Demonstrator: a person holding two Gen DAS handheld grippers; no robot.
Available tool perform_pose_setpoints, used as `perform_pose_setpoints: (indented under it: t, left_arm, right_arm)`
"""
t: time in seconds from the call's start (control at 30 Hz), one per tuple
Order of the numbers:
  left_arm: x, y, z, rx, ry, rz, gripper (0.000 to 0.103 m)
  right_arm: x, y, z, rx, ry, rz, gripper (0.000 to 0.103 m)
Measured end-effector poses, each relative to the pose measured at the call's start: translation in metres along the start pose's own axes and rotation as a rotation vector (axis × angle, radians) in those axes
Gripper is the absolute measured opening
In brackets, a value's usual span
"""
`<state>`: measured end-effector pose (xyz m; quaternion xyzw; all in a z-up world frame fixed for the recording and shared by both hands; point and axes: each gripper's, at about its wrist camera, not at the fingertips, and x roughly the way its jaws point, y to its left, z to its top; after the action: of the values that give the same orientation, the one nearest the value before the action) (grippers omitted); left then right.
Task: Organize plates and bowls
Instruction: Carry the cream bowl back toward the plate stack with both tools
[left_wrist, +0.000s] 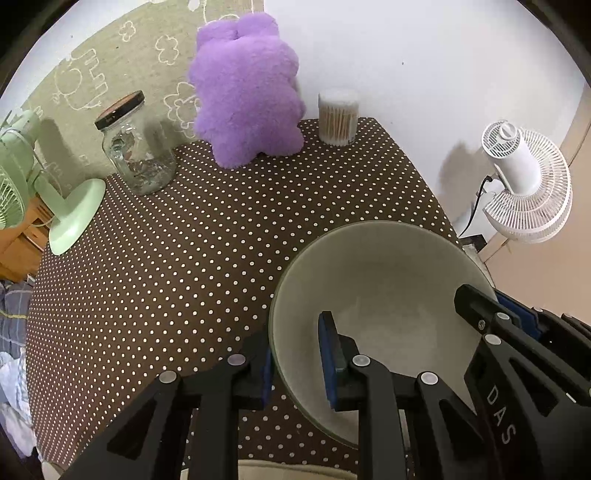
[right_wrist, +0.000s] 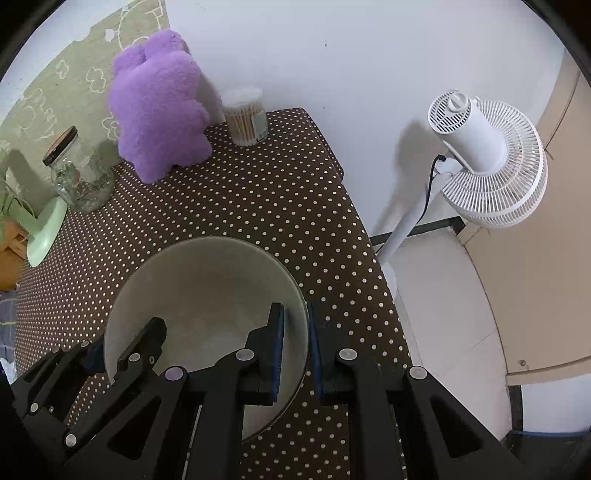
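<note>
Dotted table (left_wrist: 184, 258) lies open left of the rim-clamped bowl (left_wrist: 388, 280).

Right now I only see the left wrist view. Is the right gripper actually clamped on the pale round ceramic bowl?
Observer: Yes. The right gripper is shut on the bowl, with one blue pad inside the wall and one outside.
Operator: What holds up the white fan?
Observer: The white fan sits on a slanting white pole that runs down to the floor beside the polka-dot brown table.
Operator: Anything on the swab tub?
Observer: The clear cotton-swab tub has a pale label on its right side.
</note>
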<state>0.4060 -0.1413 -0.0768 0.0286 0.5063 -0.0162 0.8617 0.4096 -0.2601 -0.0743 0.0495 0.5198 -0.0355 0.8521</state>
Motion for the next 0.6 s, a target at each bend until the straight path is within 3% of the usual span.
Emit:
perform_pose_setpoints:
  t: [0.6]
  left_arm:
    - [-0.058, 0.024, -0.014, -0.033, -0.062, 0.010, 0.019]
  right_arm:
    - [-0.054, 0.020, -0.009, -0.022, -0.053, 0.017, 0.016]
